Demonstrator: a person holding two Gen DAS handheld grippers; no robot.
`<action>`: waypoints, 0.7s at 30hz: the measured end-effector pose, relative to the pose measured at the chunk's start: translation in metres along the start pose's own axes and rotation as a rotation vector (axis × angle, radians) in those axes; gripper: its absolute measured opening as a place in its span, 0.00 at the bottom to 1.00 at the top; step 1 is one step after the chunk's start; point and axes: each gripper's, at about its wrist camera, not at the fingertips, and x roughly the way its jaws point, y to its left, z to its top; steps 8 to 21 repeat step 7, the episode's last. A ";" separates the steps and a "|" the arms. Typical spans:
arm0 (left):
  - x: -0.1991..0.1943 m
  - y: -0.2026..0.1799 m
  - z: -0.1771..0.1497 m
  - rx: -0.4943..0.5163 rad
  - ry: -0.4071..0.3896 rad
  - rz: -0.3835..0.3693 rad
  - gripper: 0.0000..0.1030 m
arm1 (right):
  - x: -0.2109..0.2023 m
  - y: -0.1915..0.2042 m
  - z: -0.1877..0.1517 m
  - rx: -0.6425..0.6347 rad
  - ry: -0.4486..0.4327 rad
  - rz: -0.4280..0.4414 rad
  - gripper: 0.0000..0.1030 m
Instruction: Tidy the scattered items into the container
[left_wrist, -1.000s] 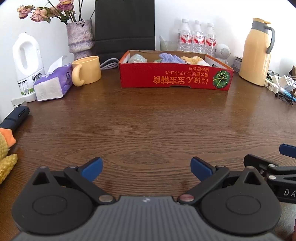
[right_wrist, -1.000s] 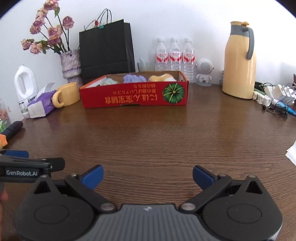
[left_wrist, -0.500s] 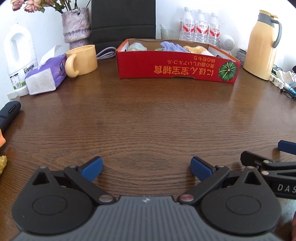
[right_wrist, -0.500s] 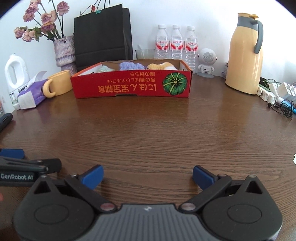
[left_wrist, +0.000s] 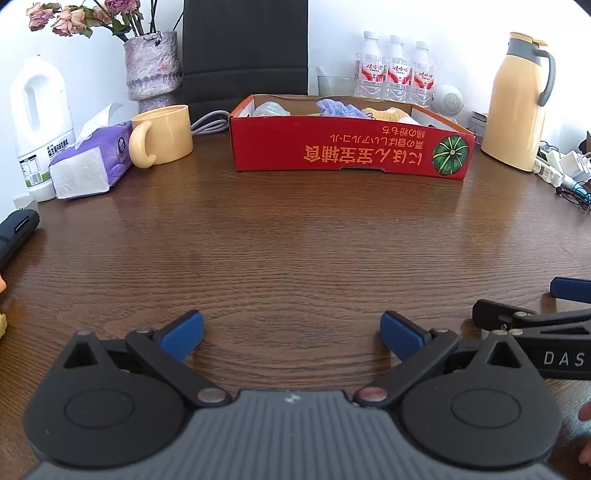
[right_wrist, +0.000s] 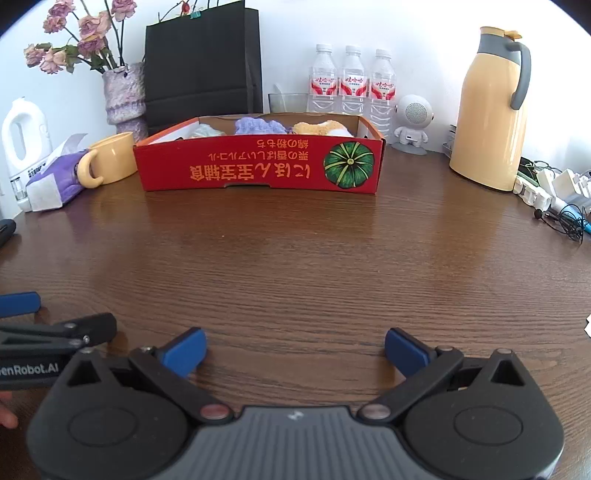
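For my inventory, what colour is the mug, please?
Pale yellow mug, clearest in the left wrist view.

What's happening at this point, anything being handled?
Nothing is being held. A person holds the left gripper and the right gripper low over the wooden table, side by side, both open and empty. The red cardboard box at the far side already holds several soft items: a pale one, a purple one and a yellow one. The stretch of table between the grippers and the box shows no loose items; a yellow fuzzy object peeks in at the left view's edge.
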 end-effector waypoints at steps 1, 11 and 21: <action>0.000 0.000 0.000 0.000 0.000 -0.001 1.00 | 0.000 0.000 0.000 0.000 0.000 0.000 1.00; 0.001 -0.001 0.001 0.002 0.000 0.000 1.00 | 0.001 -0.001 0.001 0.008 -0.001 -0.006 1.00; 0.001 -0.001 0.001 0.002 0.000 0.000 1.00 | 0.001 -0.001 0.001 0.008 -0.001 -0.006 1.00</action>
